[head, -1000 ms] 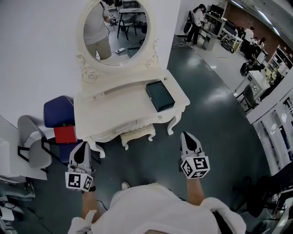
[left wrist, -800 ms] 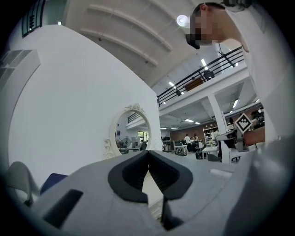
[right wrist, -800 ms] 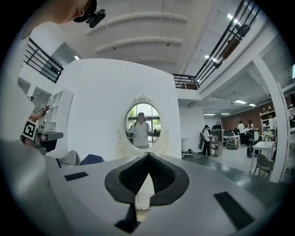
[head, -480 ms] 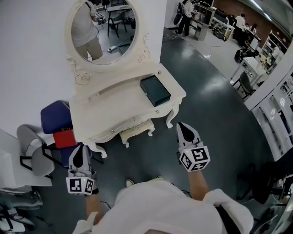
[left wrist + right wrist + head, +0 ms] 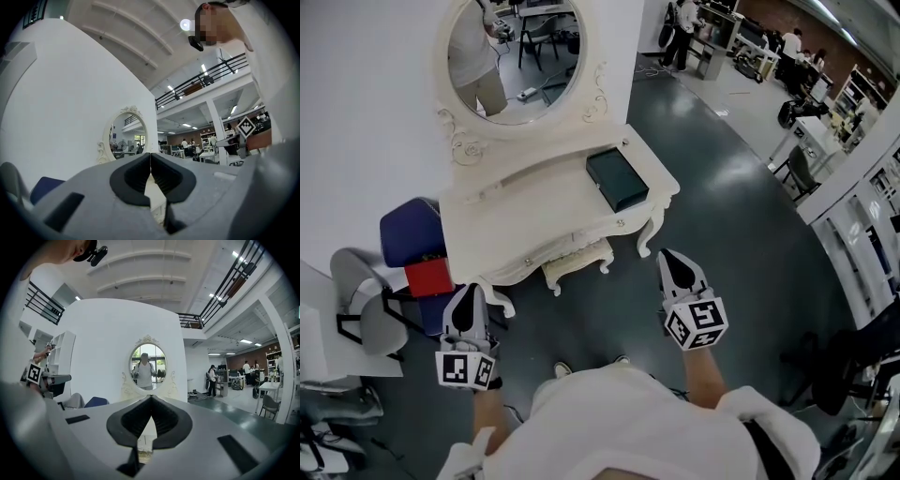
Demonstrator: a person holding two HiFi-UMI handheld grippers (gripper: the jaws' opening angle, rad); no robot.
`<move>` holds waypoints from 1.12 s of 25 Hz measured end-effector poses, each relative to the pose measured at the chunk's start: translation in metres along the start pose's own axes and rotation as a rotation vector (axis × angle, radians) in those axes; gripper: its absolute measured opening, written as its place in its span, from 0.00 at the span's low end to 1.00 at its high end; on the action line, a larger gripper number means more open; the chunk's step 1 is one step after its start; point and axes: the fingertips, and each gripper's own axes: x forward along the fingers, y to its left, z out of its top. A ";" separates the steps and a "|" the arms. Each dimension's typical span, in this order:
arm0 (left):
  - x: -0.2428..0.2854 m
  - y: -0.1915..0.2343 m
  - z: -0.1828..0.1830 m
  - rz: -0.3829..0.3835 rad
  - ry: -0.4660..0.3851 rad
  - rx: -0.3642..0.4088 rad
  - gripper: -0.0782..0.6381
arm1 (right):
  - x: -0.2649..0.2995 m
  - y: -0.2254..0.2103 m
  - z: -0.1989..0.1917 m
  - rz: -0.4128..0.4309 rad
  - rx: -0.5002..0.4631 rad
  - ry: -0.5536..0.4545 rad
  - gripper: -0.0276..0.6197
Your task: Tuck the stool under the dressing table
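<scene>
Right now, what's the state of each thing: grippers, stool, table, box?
left gripper: shut, empty
right gripper: shut, empty
stool: upright, mostly under the dressing table, front edge showing
dressing table: upright against the wall
dark box: closed, lying flat on the tabletop
</scene>
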 end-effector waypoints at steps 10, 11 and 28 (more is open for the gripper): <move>0.000 0.000 0.001 -0.036 -0.007 -0.005 0.13 | 0.000 0.016 -0.004 0.001 0.005 -0.001 0.04; 0.000 0.000 0.000 -0.035 -0.006 -0.006 0.13 | 0.000 0.016 -0.005 0.000 0.008 0.000 0.04; -0.005 -0.005 -0.005 -0.043 -0.005 -0.023 0.13 | 0.007 0.024 -0.005 0.010 -0.012 -0.009 0.04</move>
